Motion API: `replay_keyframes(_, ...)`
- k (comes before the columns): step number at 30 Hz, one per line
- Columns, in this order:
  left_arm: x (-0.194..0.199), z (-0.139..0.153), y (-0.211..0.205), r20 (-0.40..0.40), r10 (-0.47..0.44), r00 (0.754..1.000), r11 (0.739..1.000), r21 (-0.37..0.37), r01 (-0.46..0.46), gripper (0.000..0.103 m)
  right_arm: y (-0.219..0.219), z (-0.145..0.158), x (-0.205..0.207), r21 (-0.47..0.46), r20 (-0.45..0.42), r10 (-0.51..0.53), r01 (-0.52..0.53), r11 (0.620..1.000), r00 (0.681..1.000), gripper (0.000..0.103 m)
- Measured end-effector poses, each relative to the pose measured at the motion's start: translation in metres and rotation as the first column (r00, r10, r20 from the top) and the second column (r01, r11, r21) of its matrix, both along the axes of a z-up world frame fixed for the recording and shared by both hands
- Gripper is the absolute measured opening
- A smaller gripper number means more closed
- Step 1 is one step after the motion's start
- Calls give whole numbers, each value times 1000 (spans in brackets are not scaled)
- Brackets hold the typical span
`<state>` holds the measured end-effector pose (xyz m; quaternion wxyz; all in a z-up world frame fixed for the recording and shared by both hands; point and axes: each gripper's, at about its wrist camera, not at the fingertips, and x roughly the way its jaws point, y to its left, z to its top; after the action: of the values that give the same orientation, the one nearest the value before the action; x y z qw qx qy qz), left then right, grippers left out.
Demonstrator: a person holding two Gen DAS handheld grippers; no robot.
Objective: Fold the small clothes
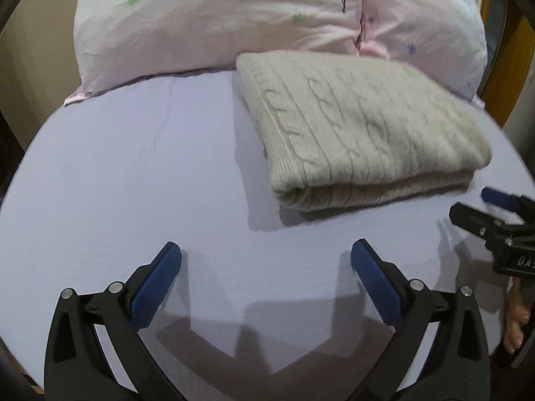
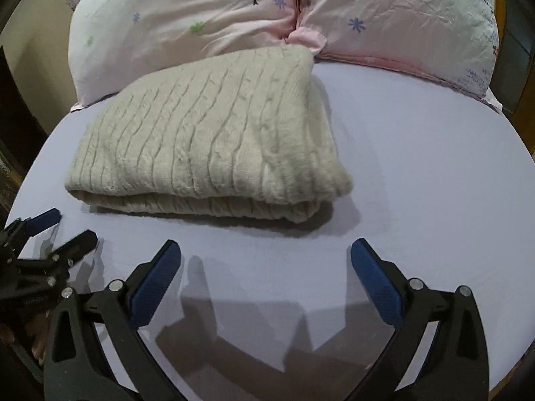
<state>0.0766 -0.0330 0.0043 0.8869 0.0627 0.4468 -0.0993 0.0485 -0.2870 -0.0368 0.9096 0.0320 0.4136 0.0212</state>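
Both jaws wide, empty: left gripper (image 1: 265,267), right gripper (image 2: 265,267); sweater (image 2: 207,133) folded; risk: snagging near edge would unfold it

Bed (image 1: 133,173) w/ pale lavender fitted sheet (image 2: 418,167), surface smooth apart from a few light creases at left in left wrist view. Shadows of gripper arms fall on near part of sheet.

Items lying directly on bed:
1. Cream cable-knit garment (image 1: 361,127), folded into a compact rectangular stack, several layers showing at near edge. Far corner touches the pillows.
2. Two pillows (image 2: 200,23) at head end, side by side and touching, pale pink cases w/ small flower print; a tree motif on one.
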Motion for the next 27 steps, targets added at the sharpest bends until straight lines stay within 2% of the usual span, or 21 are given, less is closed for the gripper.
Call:
replay_keyframes(4,0,-1,0,-4,-6,1000,1000,3,6,102,11,-5,-1,-82,-3,-3,2,997,1000,101)
replay_keyframes(27,-2,-1,1,0,-9,1000,1000,4,9,102,9,-6,-1,-75,-3,-2,2,997,1000,101)
